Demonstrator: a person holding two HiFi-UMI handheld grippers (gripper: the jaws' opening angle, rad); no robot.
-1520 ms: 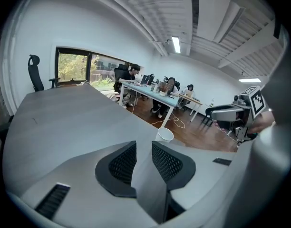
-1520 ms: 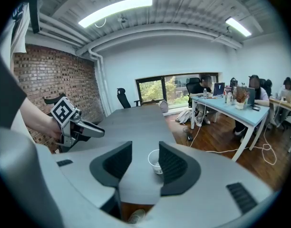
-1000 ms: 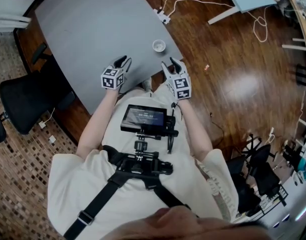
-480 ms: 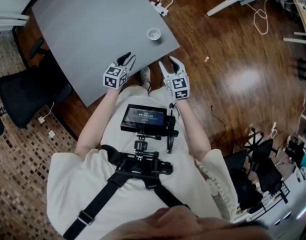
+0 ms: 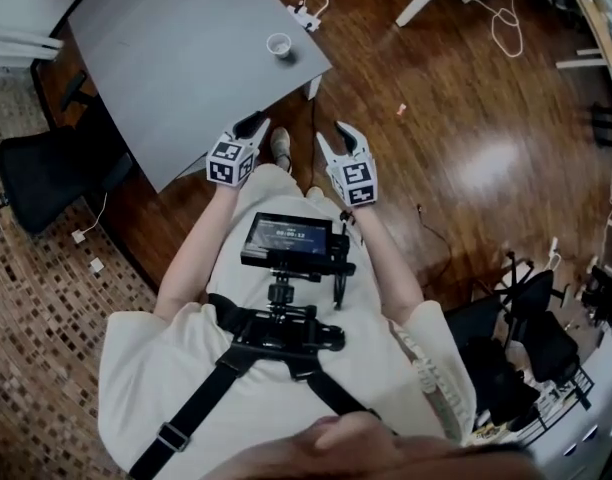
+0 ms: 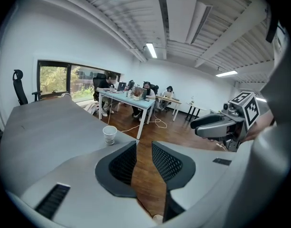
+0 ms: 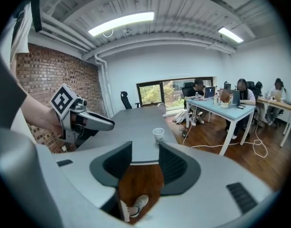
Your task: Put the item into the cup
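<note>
**Holding two open grippers at the table's corner**

The wooden floor [image 5: 466, 98] fills the right side of the head view. The grey table [image 5: 176, 58] is the next largest thing. It takes the upper left of the frame, and its near edge runs slanted toward the centre. The person [image 5: 276, 388], in a light shirt, fills the bottom centre, with both forearms stretched upward in the frame. A black office chair [image 5: 46, 178] stands at the left edge, beside the table. A small monitor [image 5: 286, 236] on a chest mount sits in the middle, below the grippers.

The left gripper [image 5: 254, 123] hovers at the table's near edge, left of centre. In the left gripper view its jaws stand apart and only the floor shows between them, so it holds nothing. The right gripper [image 5: 334, 134] hovers over the floor, just right of centre. In the right gripper view its jaws also stand apart, with the table edge, the floor and a shoe [image 7: 136, 204] seen through the gap. It is empty too.

The white cup [image 5: 278, 45] stands upright on the table near the corner at the top centre, well apart from both grippers. A small orange piece [image 5: 400, 110] lies on the floor to the right of the table. Whether this is the item cannot be told.
</note>
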